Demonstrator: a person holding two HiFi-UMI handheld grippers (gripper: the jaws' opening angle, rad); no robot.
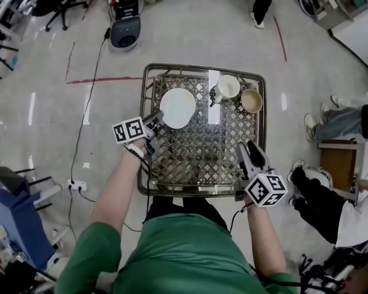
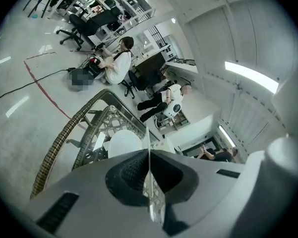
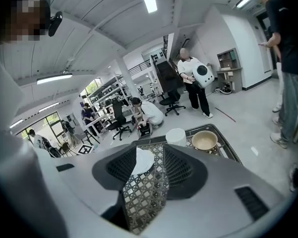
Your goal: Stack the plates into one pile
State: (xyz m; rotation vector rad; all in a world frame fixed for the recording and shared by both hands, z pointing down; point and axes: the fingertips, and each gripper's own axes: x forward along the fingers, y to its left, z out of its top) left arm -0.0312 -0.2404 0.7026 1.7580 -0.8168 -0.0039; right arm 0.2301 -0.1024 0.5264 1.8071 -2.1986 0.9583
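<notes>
One white plate (image 1: 177,108) lies on the back left part of a metal lattice table (image 1: 203,70); it also shows beyond the jaws in the left gripper view, plate (image 2: 123,144), and in the right gripper view, plate (image 3: 143,160). My left gripper (image 1: 154,120) is shut with nothing in it, its tips just left of the plate's rim. In its own view the left gripper (image 2: 149,155) shows jaws pressed together. My right gripper (image 1: 250,149) stands open over the table's front right part, apart from the plate. Only lattice shows between the jaws of the right gripper (image 3: 151,155).
A white cup (image 1: 227,87) and a beige bowl (image 1: 251,100) stand at the table's back right, with a pale bright strip (image 1: 213,97) between them and the plate. People's legs and a wooden stool (image 1: 338,162) crowd the right side. Cables and a power strip (image 1: 77,185) lie on the floor at left.
</notes>
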